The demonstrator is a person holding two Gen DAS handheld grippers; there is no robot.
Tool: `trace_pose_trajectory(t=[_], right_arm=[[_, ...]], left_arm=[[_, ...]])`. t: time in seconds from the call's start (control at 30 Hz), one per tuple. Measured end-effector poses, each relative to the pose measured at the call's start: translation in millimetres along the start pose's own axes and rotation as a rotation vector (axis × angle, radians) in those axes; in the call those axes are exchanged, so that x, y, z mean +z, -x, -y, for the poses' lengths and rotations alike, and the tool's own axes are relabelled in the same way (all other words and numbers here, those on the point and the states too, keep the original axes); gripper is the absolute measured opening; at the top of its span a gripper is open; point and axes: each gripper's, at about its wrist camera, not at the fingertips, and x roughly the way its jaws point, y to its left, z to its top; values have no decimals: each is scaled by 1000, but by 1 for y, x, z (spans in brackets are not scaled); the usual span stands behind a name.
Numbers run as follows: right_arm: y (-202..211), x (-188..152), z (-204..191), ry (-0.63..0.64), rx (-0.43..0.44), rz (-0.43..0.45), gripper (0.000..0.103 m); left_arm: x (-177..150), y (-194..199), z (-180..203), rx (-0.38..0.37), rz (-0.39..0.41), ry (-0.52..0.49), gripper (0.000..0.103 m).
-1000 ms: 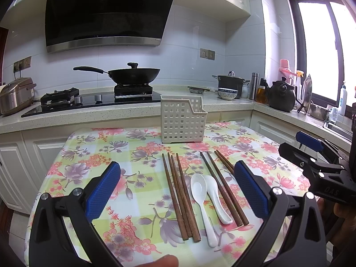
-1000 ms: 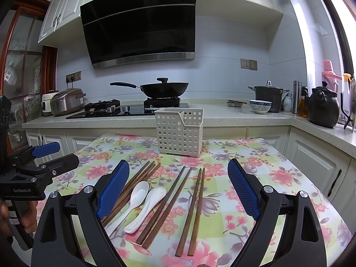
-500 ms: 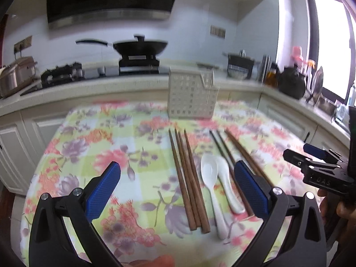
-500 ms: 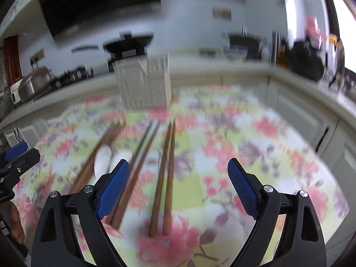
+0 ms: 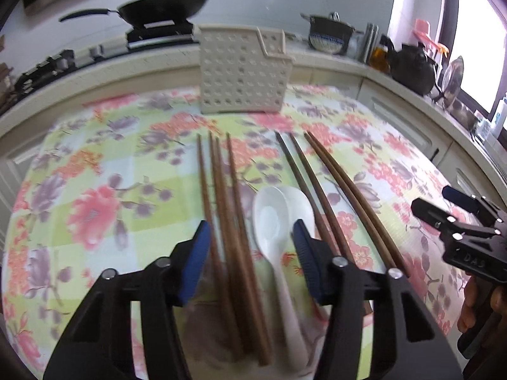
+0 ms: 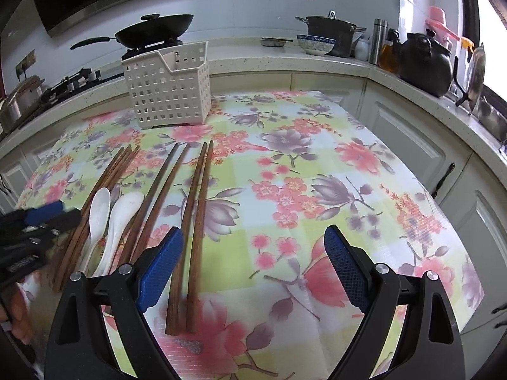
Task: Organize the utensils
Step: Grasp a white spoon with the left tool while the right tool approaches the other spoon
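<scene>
Several brown wooden chopsticks [image 5: 221,209] and two white ceramic spoons [image 5: 272,221] lie on the floral tablecloth [image 5: 95,190]. A white perforated utensil basket [image 5: 240,72] stands at the table's far side. My left gripper [image 5: 252,253] is open, low over the left chopstick group and the left spoon, its jaws straddling them. My right gripper [image 6: 253,262] is open wide above the cloth, its left pad [image 6: 161,262] beside the rightmost chopstick pair [image 6: 193,221]. The spoons [image 6: 111,221] and basket [image 6: 168,88] also show in the right wrist view.
A kitchen counter [image 6: 285,57] runs behind and to the right, with a black wok [image 6: 155,31], pot, bowl and black kettle [image 6: 424,60]. Cabinet doors [image 6: 412,145] stand right of the table.
Both grippers have dropped and tilted toward the table. My left gripper has narrowed and now straddles the left chopsticks and spoon. My right gripper moved closer to the rightmost chopstick pair.
</scene>
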Motion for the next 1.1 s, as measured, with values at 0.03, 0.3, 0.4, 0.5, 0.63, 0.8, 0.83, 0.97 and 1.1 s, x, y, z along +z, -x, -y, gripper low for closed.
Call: trace_pose_trajectory(t=[0.03,0.3,0.4,0.5,0.63,0.8,0.83,0.97,1.1], right_arm=[[0,1,2,-7,3,2,84],[2,1,15,-31,15,9,86],[3,0,17,-34,24,9,86],[4,-1,18,-34,32,11,86],[4,-2,18,-38,42,14,86],[7,-2,15,-35,48,16,86],[7,-3,14,-34,48,15,86],[6,-4,8,-26,48,7,86],[8,-2,0,-19,63,7,86]], left_arm=[[1,-6,3,-6,-12,-6,49],[2,-27,14,20,-59,-30,41],[3,-27,15,19,-69,-28,37],[1,-26,21,45,-71,-59,32],[-2,-30,26,52,-92,-75,29],[-2,-37,26,65,-111,-66,28],[-2,-38,26,67,-109,-64,28],[1,-32,21,54,-91,-16,27],[9,-15,13,44,-46,31,27]])
